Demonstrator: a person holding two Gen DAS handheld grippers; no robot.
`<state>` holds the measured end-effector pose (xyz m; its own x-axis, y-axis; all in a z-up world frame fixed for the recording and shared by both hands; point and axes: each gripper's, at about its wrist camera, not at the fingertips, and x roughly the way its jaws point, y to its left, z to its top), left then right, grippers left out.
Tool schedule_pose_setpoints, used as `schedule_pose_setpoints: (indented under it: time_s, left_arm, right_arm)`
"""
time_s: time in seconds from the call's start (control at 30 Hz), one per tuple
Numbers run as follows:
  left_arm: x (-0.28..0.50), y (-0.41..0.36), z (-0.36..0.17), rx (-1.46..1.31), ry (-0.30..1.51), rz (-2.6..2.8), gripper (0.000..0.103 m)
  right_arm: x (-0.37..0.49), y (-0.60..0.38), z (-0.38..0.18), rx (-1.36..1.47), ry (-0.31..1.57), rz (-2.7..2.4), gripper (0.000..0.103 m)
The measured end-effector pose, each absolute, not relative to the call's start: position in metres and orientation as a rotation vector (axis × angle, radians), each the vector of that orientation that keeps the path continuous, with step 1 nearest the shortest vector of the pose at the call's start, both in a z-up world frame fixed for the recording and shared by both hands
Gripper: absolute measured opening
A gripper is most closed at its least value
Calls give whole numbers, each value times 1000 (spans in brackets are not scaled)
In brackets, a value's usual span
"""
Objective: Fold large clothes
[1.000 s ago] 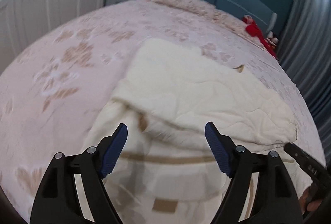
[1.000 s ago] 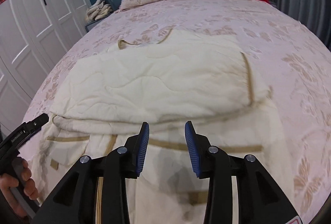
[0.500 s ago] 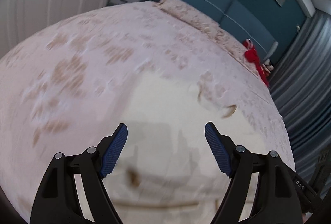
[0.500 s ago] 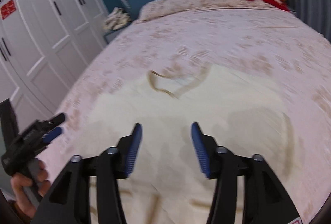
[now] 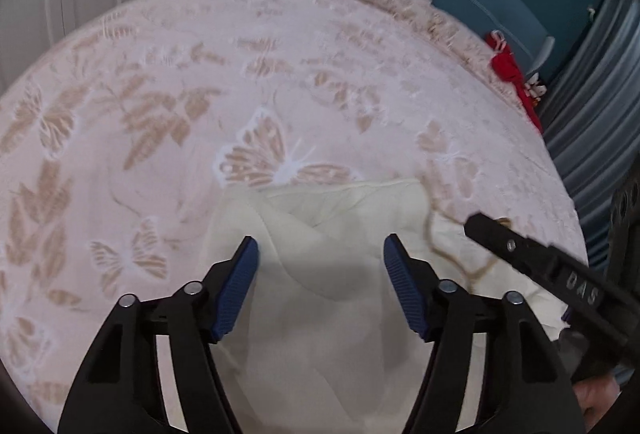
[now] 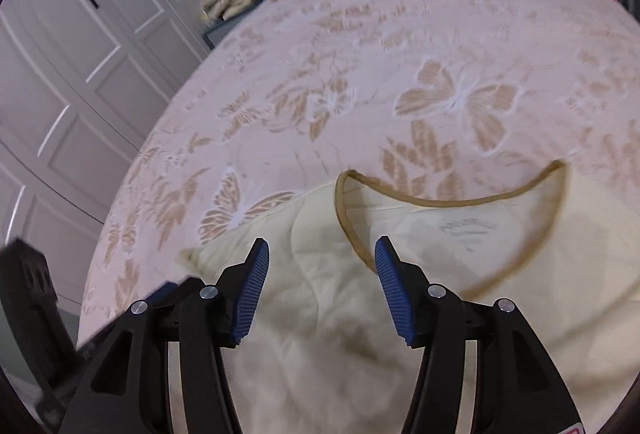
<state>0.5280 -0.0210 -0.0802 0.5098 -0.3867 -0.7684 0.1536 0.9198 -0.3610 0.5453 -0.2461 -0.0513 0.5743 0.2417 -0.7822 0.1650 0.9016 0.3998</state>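
Lying rumpled on the bed [image 6: 400,45], a cream quilted garment [image 6: 320,314] with tan-trimmed neckline is flanked by both tongs, left [image 5: 320,266] and right [image 6: 320,266], spread and pinching nothing; the left's jaws have just been closing.

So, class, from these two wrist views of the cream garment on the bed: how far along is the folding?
Done: the cream garment lies flat on the bedspread, its tan-trimmed neckline showing; whether a fold is already in cannot be told here. In hand: nothing. The left hand-held gripper and right hand-held gripper hover open over its upper edge, pads clear of the cloth. Left: gripping that edge and making the remaining folds.
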Motion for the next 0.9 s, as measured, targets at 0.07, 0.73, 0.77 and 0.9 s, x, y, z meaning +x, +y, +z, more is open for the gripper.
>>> schedule_pose_setpoints:
  time_s: [0.07, 0.73, 0.77, 0.9]
  left_arm:
    - [530, -23, -96, -238, 997, -303, 59]
    - [513, -34, -124, -116, 840, -233, 63]
    - [513, -33, -124, -122, 840, -237, 63]
    - [514, -36, -126, -122, 836, -246, 67]
  right_arm:
    - [557, -244, -68, 464, 994, 51, 55]
    - [573, -186, -94, 217, 1007, 163, 0]
    - [576, -185, -102, 203, 1024, 137, 0]
    - [575, -218, -104, 283, 993, 20, 0]
